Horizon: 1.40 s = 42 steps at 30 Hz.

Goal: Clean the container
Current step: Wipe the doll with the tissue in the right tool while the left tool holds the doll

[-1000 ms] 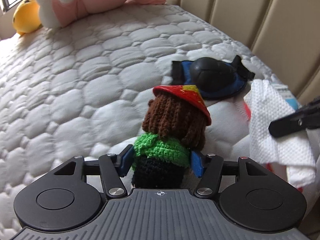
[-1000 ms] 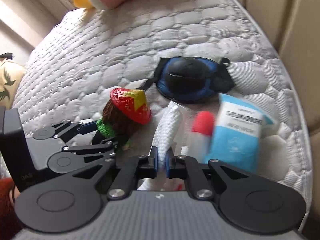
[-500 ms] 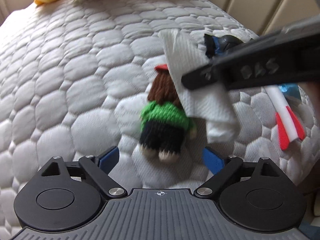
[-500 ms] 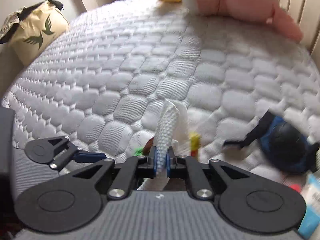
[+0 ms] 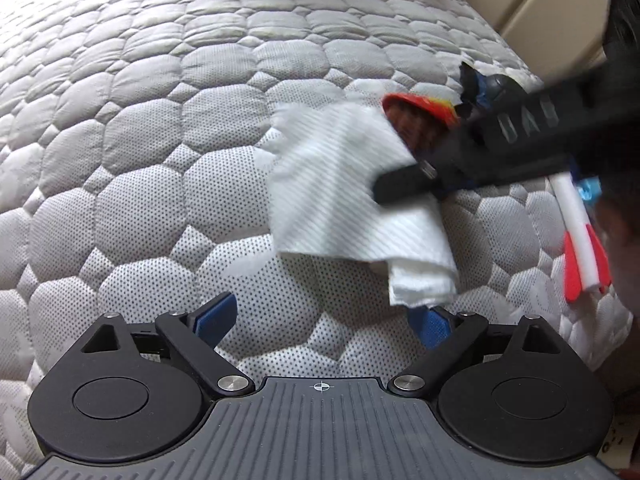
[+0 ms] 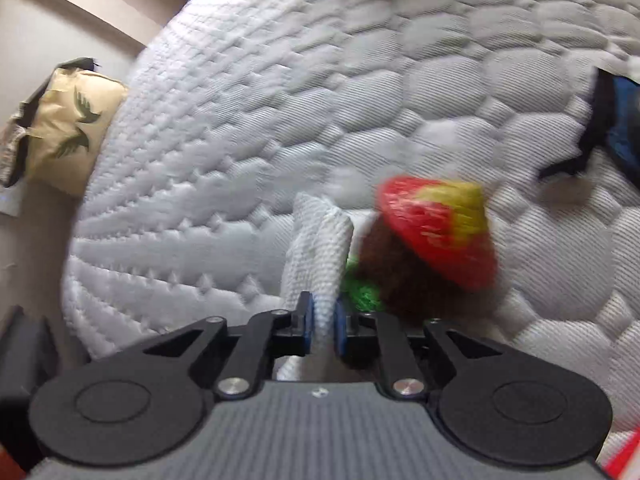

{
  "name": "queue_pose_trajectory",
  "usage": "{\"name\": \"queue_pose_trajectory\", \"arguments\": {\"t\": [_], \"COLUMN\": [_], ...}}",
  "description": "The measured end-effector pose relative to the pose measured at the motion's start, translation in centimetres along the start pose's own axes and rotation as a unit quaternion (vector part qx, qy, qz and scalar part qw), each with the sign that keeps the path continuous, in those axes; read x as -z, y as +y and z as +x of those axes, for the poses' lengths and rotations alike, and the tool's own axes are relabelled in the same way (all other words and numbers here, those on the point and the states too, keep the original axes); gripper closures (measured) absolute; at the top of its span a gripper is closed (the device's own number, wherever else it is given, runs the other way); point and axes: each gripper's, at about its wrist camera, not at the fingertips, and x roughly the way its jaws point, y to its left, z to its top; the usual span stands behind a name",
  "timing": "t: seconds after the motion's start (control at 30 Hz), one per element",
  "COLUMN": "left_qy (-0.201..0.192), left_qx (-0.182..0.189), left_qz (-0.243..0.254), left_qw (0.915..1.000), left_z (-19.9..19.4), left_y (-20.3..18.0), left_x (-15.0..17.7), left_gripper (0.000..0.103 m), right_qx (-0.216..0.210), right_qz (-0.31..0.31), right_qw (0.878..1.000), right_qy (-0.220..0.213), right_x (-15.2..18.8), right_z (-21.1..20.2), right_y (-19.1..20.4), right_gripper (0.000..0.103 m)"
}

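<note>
the doll point(image 6: 416, 256) lies on the big white quilted bed point(image 5: 160, 152), and everything here is told from the doll. it has brown yarn hair, a green top and a red hat point(image 6: 436, 228) with yellow on it. the right gripper point(image 6: 320, 320) has its two blue pads pressed together on a folded white paper towel point(image 6: 316, 248), and the towel hangs just beside the doll, on its left side in the right wrist view. from the left wrist view the towel point(image 5: 348, 200) covers most of the doll, so only the hat point(image 5: 420, 108) and a bit of hair peek out behind it. the left gripper point(image 5: 320, 326) is spread wide with nothing in it, low over the bed, nearer the camera than the doll. a blue and black thing point(image 6: 616, 128) lies past the doll; it is blurry, maybe a pad. a red and white thing point(image 5: 580, 248) lies to the doll's right. a tan bag point(image 6: 68, 132) sits far off, beside the bed.
</note>
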Motion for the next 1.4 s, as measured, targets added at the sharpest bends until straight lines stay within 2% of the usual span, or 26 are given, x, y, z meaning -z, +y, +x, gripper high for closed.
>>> {"name": "queue_pose_trajectory", "arguments": {"t": [0.1, 0.27, 0.4, 0.5, 0.63, 0.7, 0.77, 0.8, 0.83, 0.87, 0.9, 0.93, 0.97, 1.0, 1.03, 1.13, 1.23, 1.33, 1.4], "left_qy": [-0.008, -0.024, -0.04, -0.054, -0.066, -0.069, -0.072, -0.075, -0.078, -0.081, -0.082, -0.083, -0.084, -0.084, -0.086, -0.09, -0.099, -0.118, -0.116], "left_qx": [0.006, 0.036, 0.046, 0.048, 0.036, 0.035, 0.039, 0.042, 0.043, 0.04, 0.03, 0.013, -0.002, -0.006, -0.005, -0.012, -0.06, -0.137, -0.154], "left_qz": [0.009, 0.026, 0.054, 0.094, 0.139, 0.135, 0.118, 0.106, 0.097, 0.095, 0.102, 0.114, 0.126, 0.132, 0.13, 0.118, 0.121, 0.17, 0.201], "left_qw": [0.9999, 0.9987, 0.9967, 0.9929, 0.9874, 0.9879, 0.9897, 0.9907, 0.9912, 0.9914, 0.991, 0.9899, 0.9884, 0.9877, 0.9878, 0.9888, 0.9859, 0.9687, 0.9603], "left_z": [0.1, 0.5, 1.1, 2.2, 3.7, 4.4, 4.8, 4.9, 4.8, 4.7, 4.6, 4.6, 4.5, 4.4, 4.2, 3.8, 2.9, 2.0, 2.3], "left_y": [-0.3, -2.0, -4.2, -5.7, -6.8, -6.7, -6.4, -6.1, -5.9, -5.9, -5.9, -6.1, -6.3, -6.2, -6.1, -5.5, -4.4, -3.9, -4.4], "left_x": [-0.7, -2.6, -3.5, -4.3, -5.1, -5.3, -5.5, -5.5, -5.4, -5.2, -5.0, -4.7, -4.5, -4.3, -4.3, -4.6, -5.8, -6.8, -6.7], "left_gripper": [0.007, 0.007, 0.006, 0.006, 0.005, 0.005, 0.005, 0.005, 0.006, 0.01, 0.016, 0.029, 0.032, 0.033, 0.034, 0.038, 0.039, 0.039, 0.039], "right_qx": [0.003, 0.007, 0.026, 0.041, 0.061, 0.071, 0.081, 0.086, 0.091, 0.096, 0.101, 0.106, 0.111, 0.116, 0.126, 0.12, 0.103, 0.086, 0.077], "right_qz": [0.028, 0.074, 0.057, 0.04, 0.018, 0.006, -0.005, -0.011, -0.016, -0.022, -0.027, -0.033, -0.039, -0.044, -0.048, -0.016, 0.02, 0.04, 0.039], "right_qw": [1.0, 0.997, 0.998, 0.998, 0.998, 0.997, 0.996, 0.996, 0.995, 0.995, 0.994, 0.993, 0.992, 0.992, 0.99, 0.992, 0.993, 0.994, 0.994], "right_qy": [-0.002, -0.006, -0.012, -0.016, -0.021, -0.024, -0.027, -0.028, -0.03, -0.031, -0.033, -0.034, -0.035, -0.037, -0.036, -0.044, -0.049, -0.061, -0.066], "right_x": [0.4, 1.0, 0.7, 0.5, 0.1, -0.1, -0.3, -0.4, -0.5, -0.6, -0.7, -0.8, -0.9, -1.0, -1.0, -0.7, -0.5, -0.6, -0.9], "right_z": [-0.7, -1.8, -1.6, -1.4, -1.0, -0.9, -0.7, -0.6, -0.5, -0.4, -0.4, -0.3, -0.2, -0.1, 0.0, -1.2, -3.0, -4.5, -4.9], "right_y": [-1.5, -3.9, -4.3, -4.4, -4.6, -4.7, -4.8, -4.9, -4.9, -5.0, -5.0, -5.1, -5.1, -5.1, -5.0, -5.4, -6.0, -6.3, -5.9], "right_gripper": [0.092, 0.092, 0.092, 0.092, 0.091, 0.084, 0.073, 0.057, 0.049, 0.048, 0.048, 0.051, 0.058, 0.085, 0.093, 0.094, 0.094, 0.094, 0.094]}}
